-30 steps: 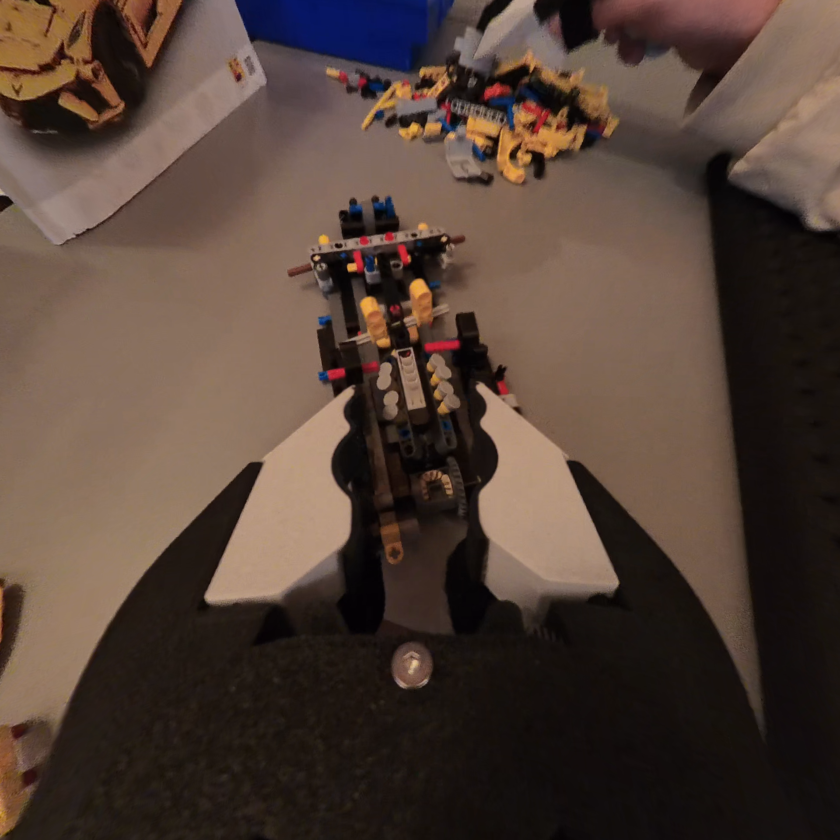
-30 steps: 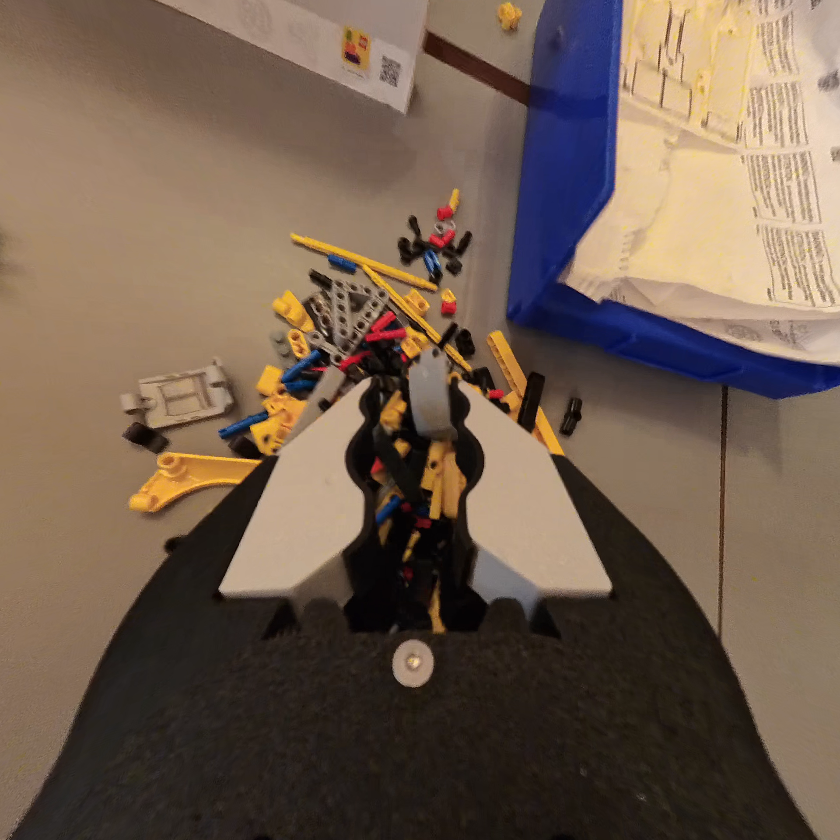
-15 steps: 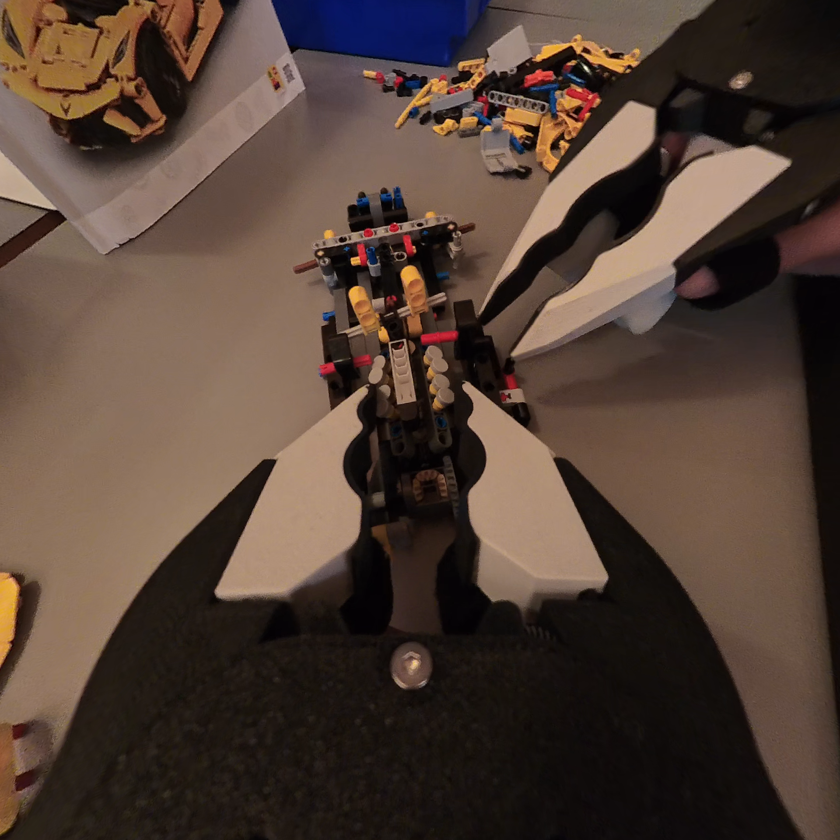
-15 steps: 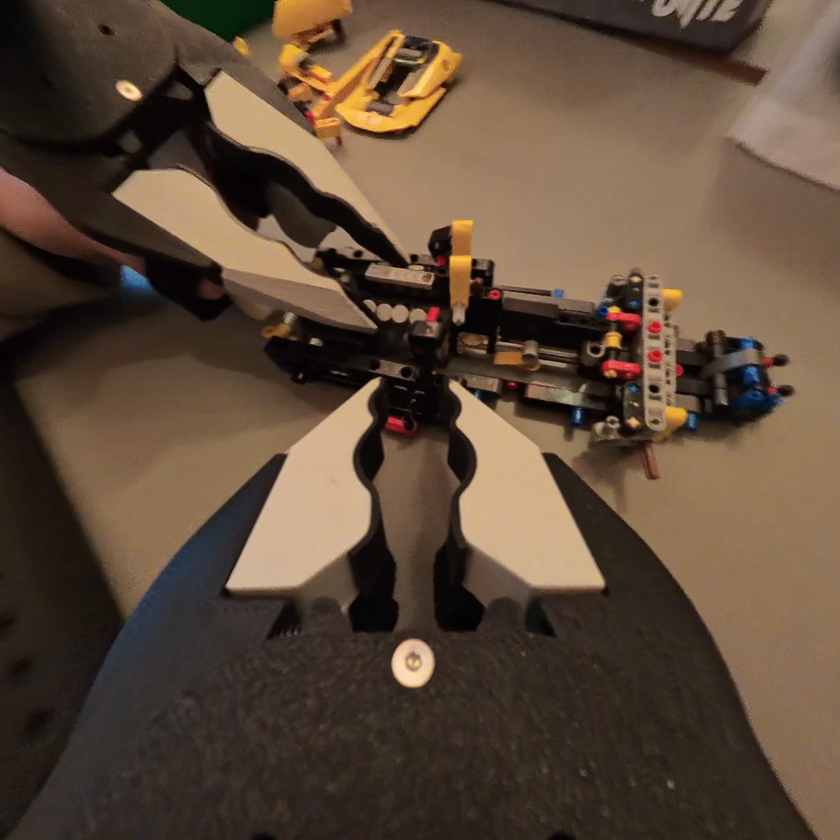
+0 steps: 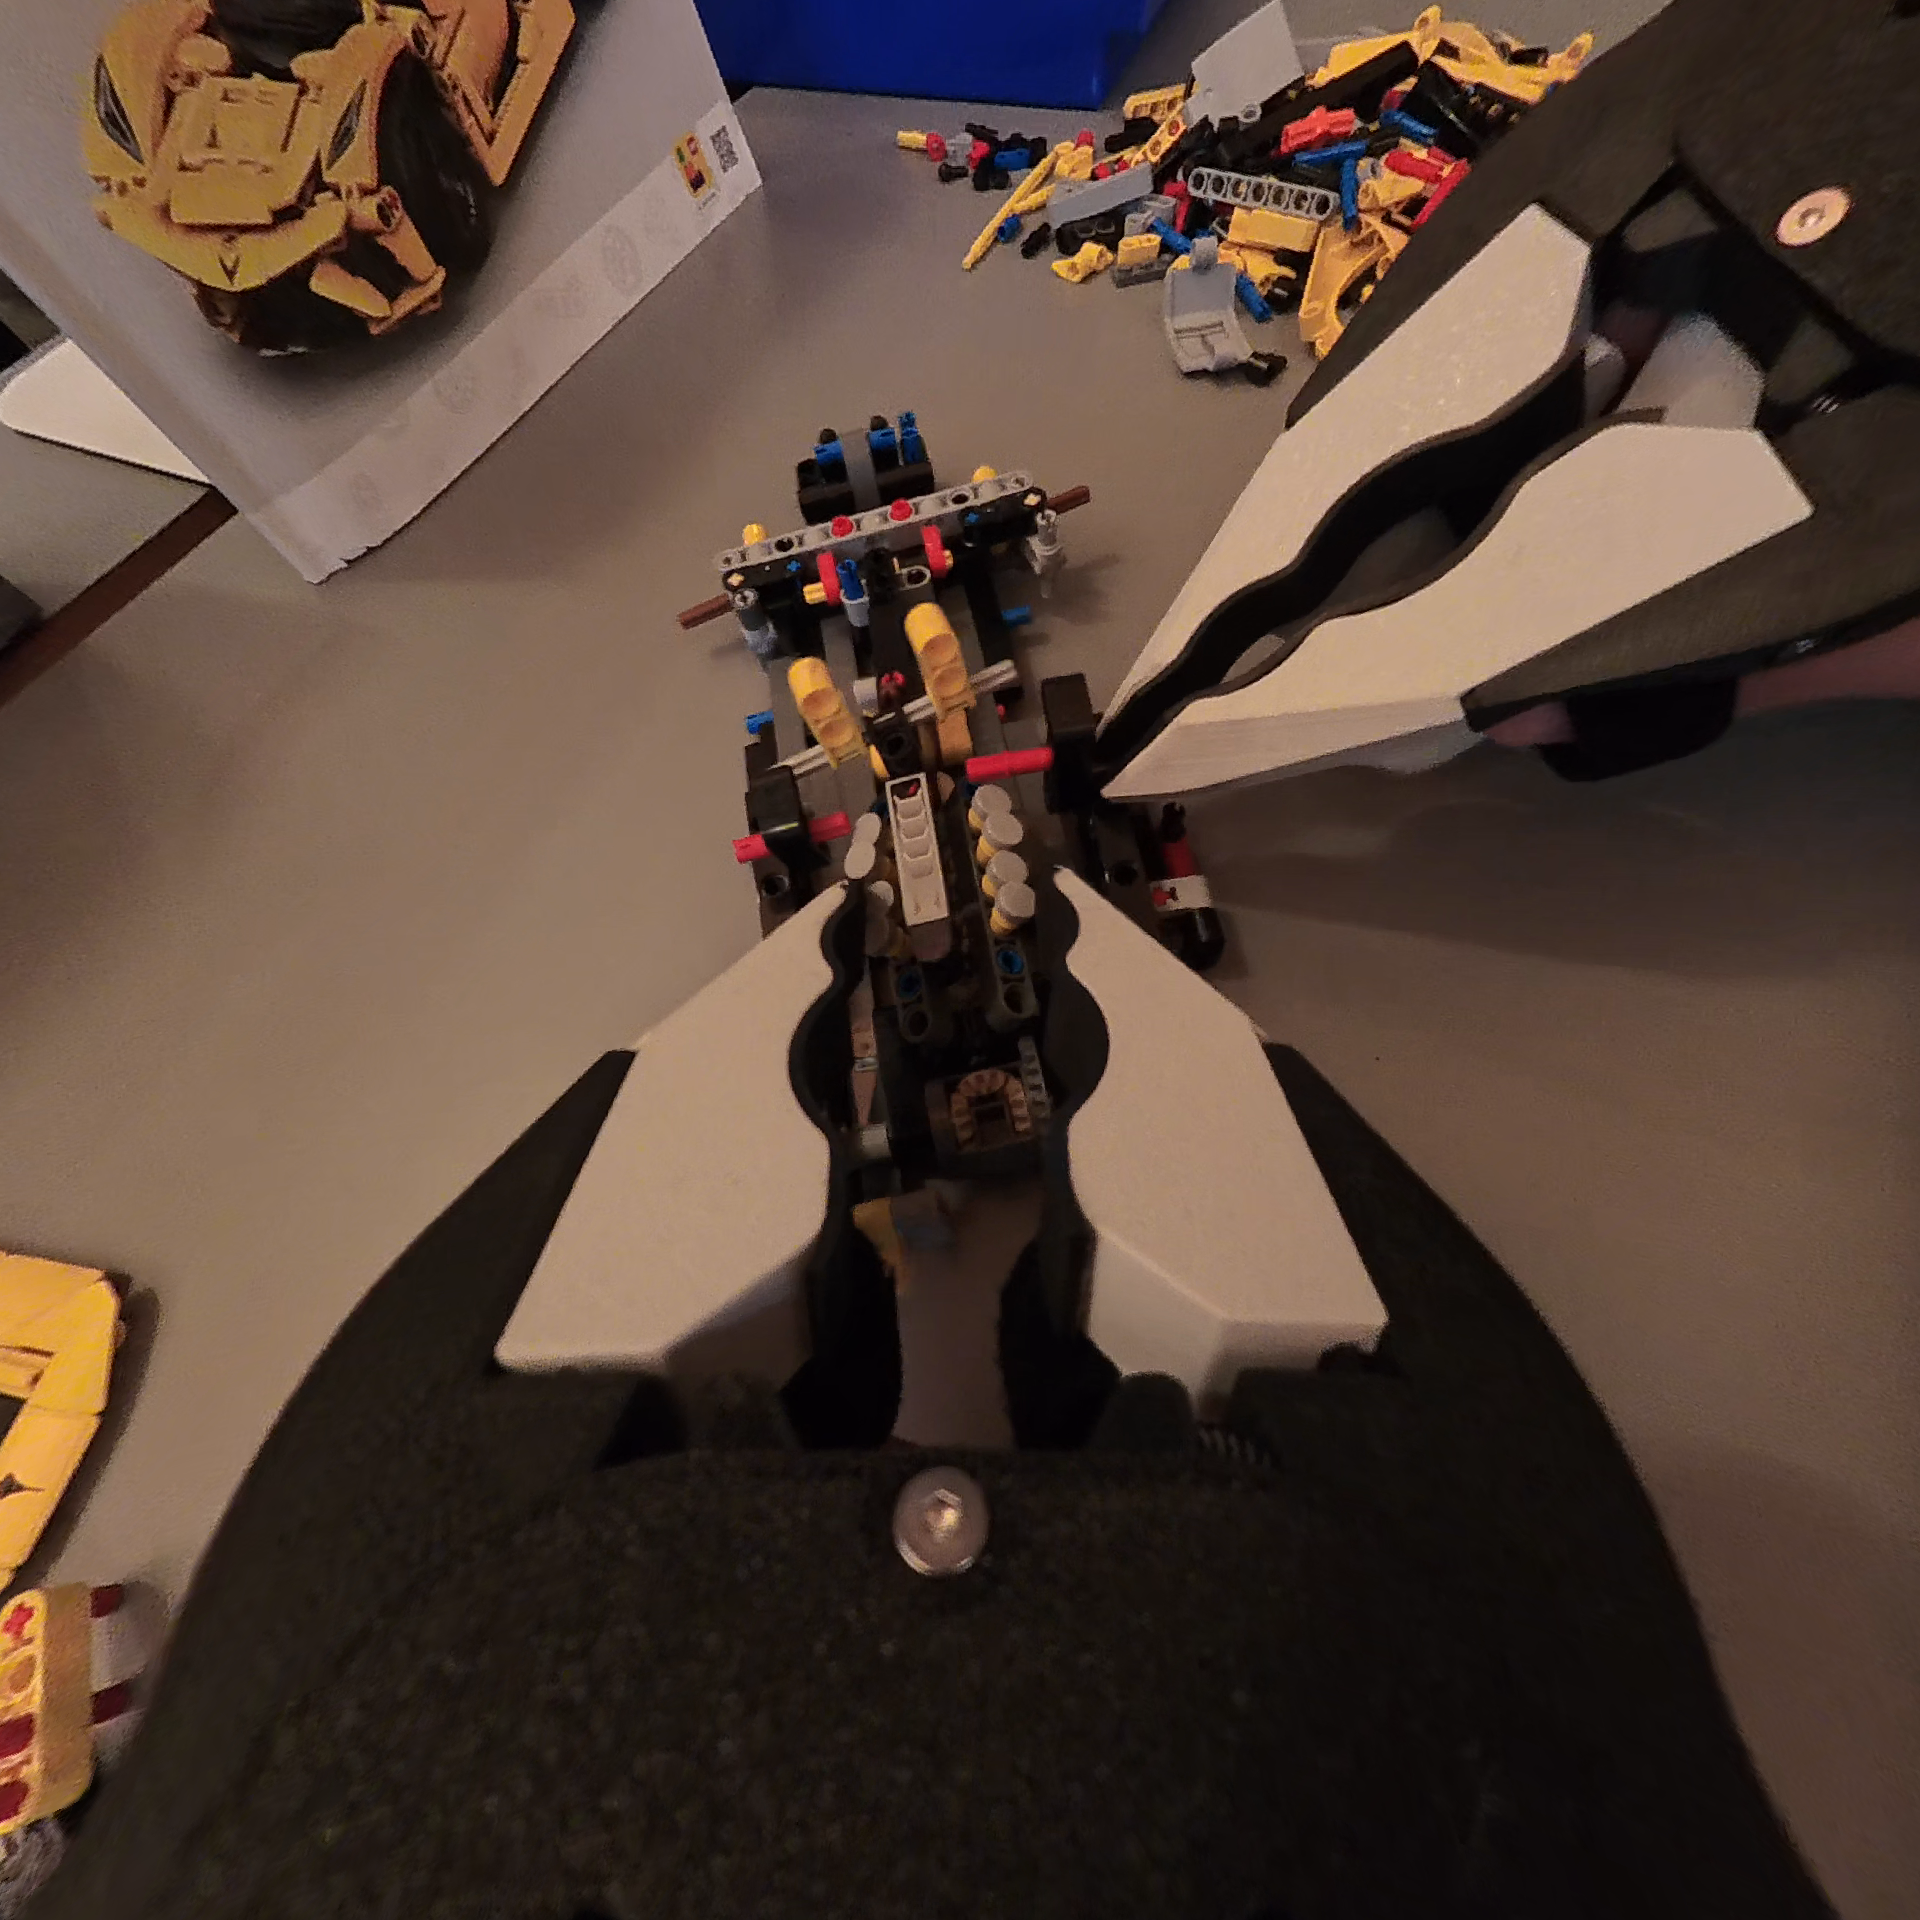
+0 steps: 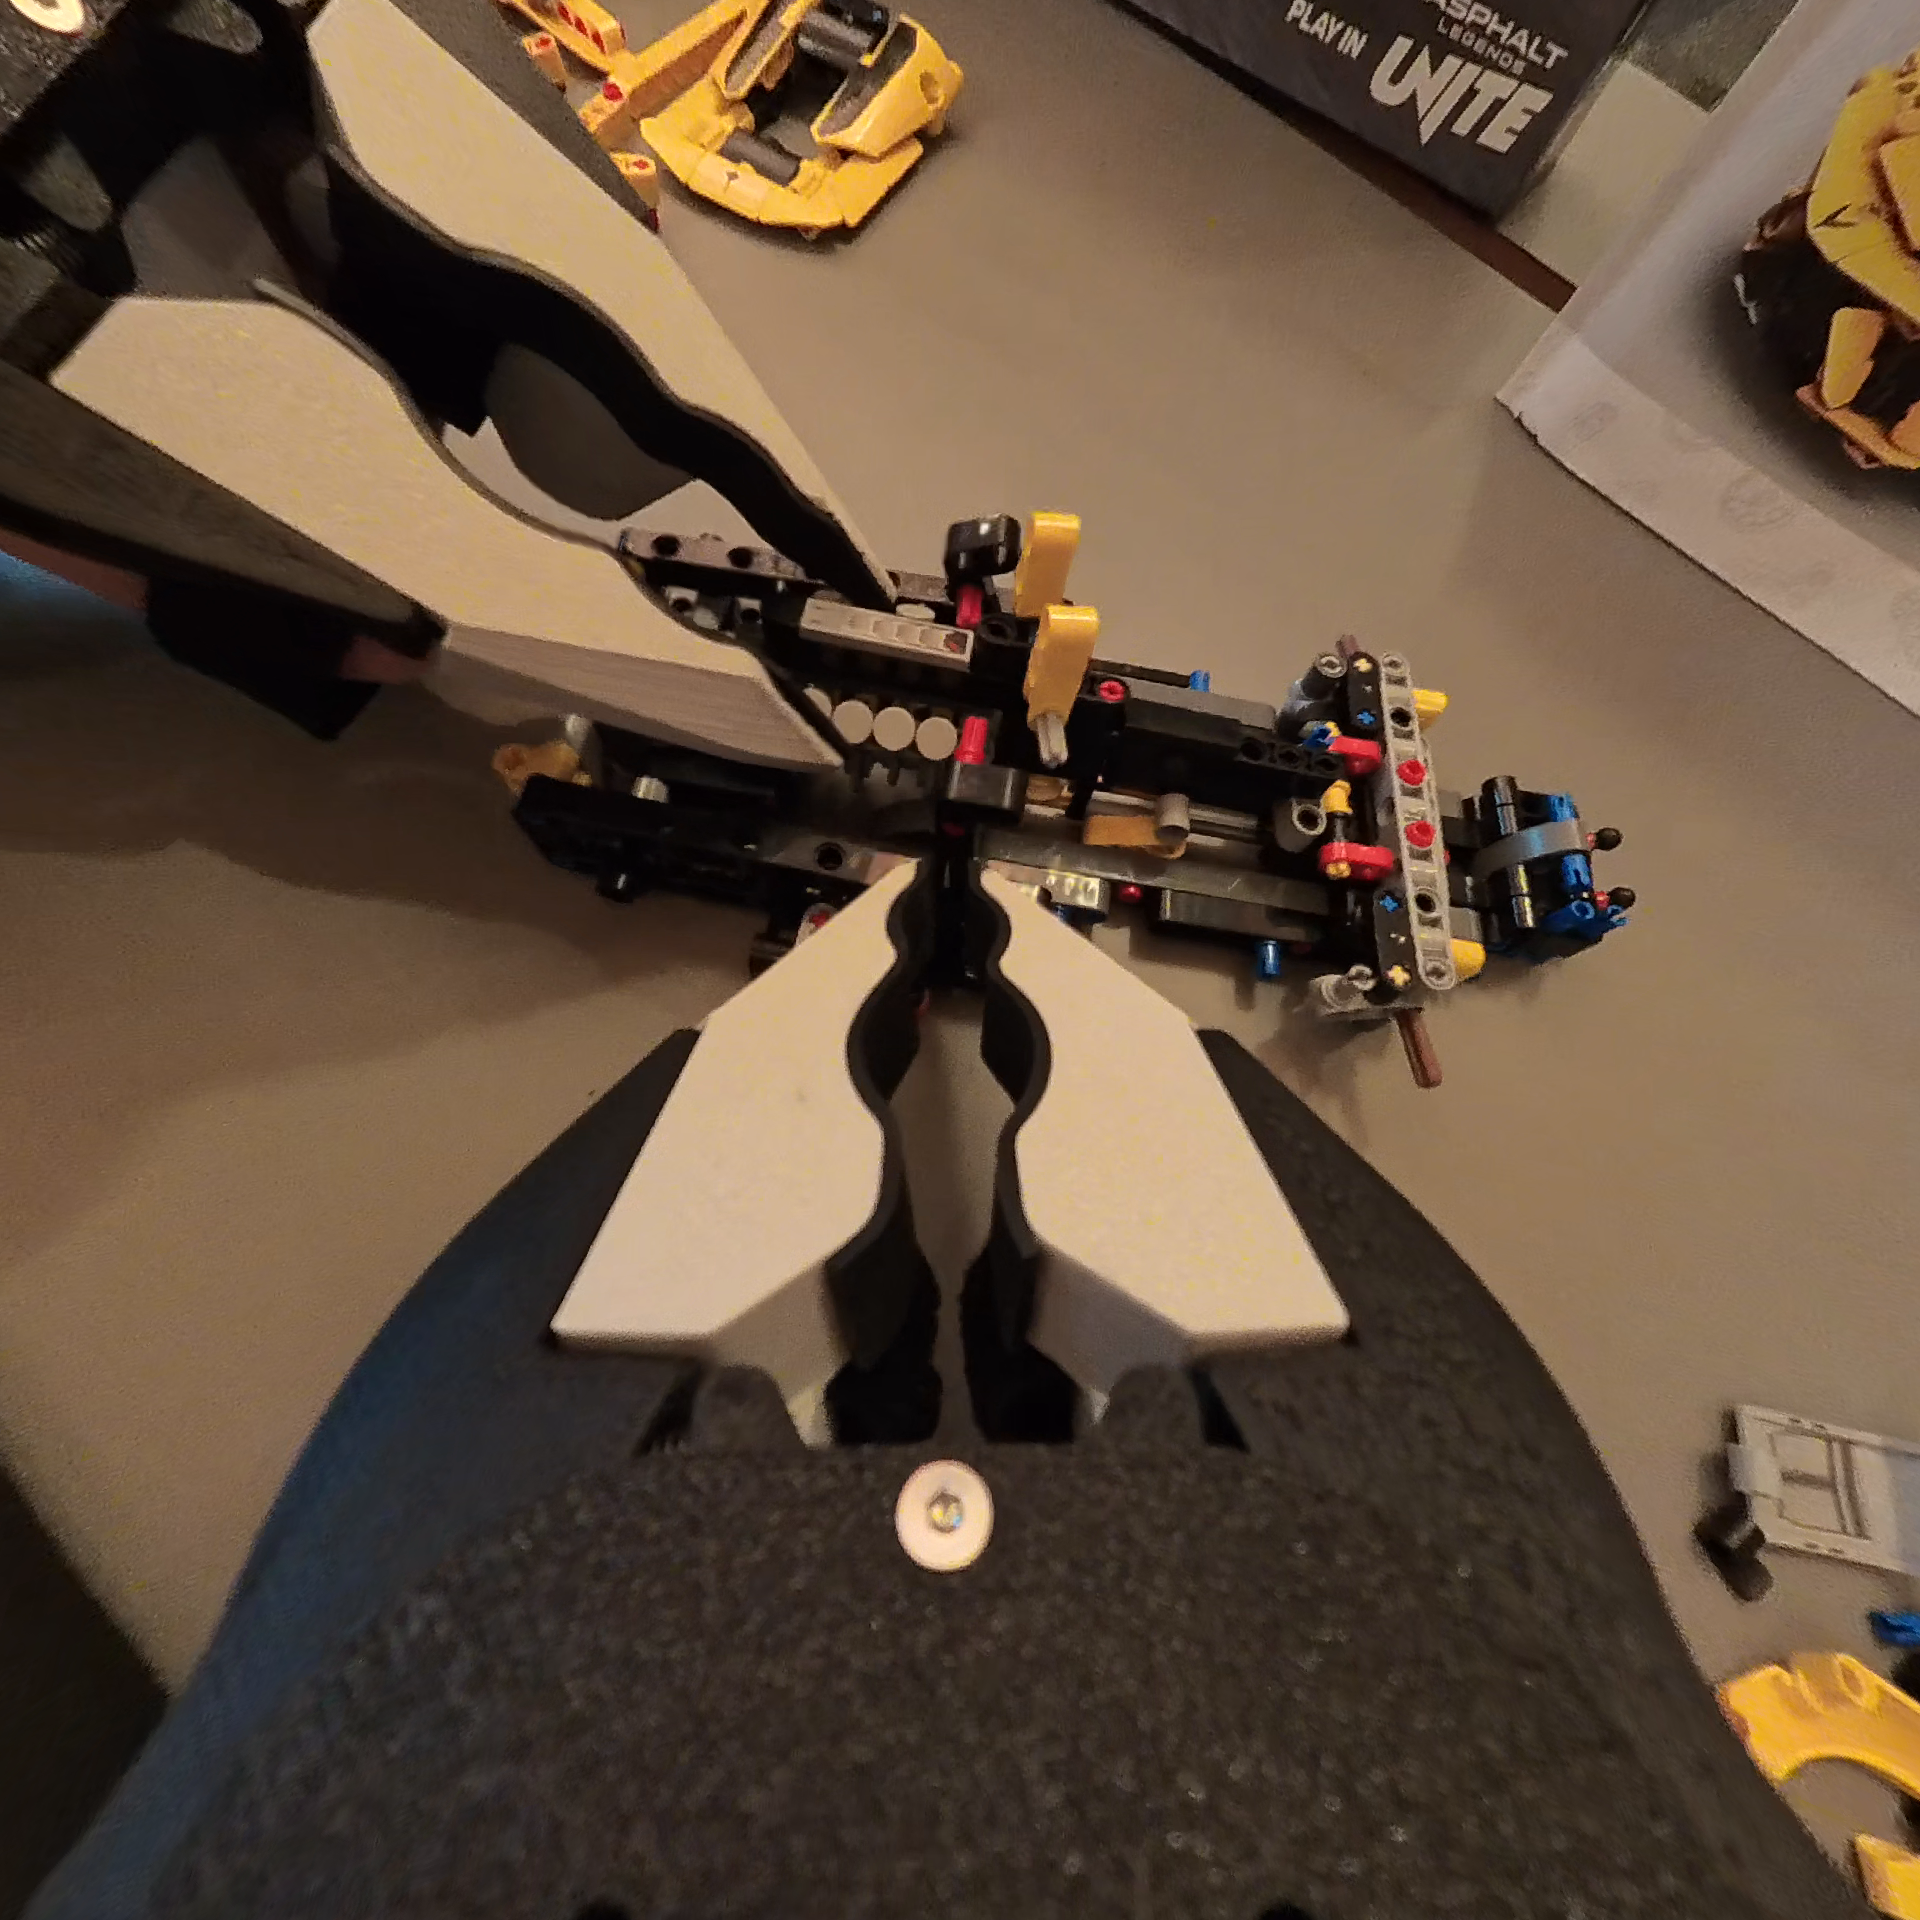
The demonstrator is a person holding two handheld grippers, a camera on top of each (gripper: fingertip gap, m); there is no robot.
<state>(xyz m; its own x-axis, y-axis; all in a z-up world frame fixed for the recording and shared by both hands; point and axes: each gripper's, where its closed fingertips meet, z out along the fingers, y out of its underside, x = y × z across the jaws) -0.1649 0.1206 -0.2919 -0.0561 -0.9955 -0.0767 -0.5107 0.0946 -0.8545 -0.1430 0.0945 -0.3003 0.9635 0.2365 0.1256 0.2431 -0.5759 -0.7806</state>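
Observation:
A long black toy-brick car chassis (image 5: 914, 727) with yellow, red and blue parts lies on the grey table (image 5: 416, 831). My left gripper (image 5: 951, 894) is shut on its rear end, with the chassis running forward between the fingers. It shows at the upper left of the right wrist view (image 6: 852, 675). My right gripper (image 6: 951, 878) comes at the chassis (image 6: 1143, 748) from the side. Its jaws are almost together, shut on a thin black part (image 6: 951, 935) at the chassis's side. In the left wrist view the right gripper (image 5: 1101, 764) touches a black block on the chassis's right side.
A pile of loose parts (image 5: 1278, 177) lies at the back right by a blue bin (image 5: 914, 42). A booklet picturing a yellow car (image 5: 312, 208) is at the back left. Yellow body panels (image 6: 800, 104), a dark box (image 6: 1455, 83) and a grey plate piece (image 6: 1818, 1496) are nearby. About 4 centimetres separates my left fingertips from my right. The grey plate piece (image 6: 1818, 1496) lies around 20 centimetres away from my right fingertips. Seen from the left wrist view (image 5: 1215, 340) as well.
My right gripper left the pile of loose parts, swung over to the chassis's side, and its jaws narrowed there. The left gripper has kept its hold on the chassis.

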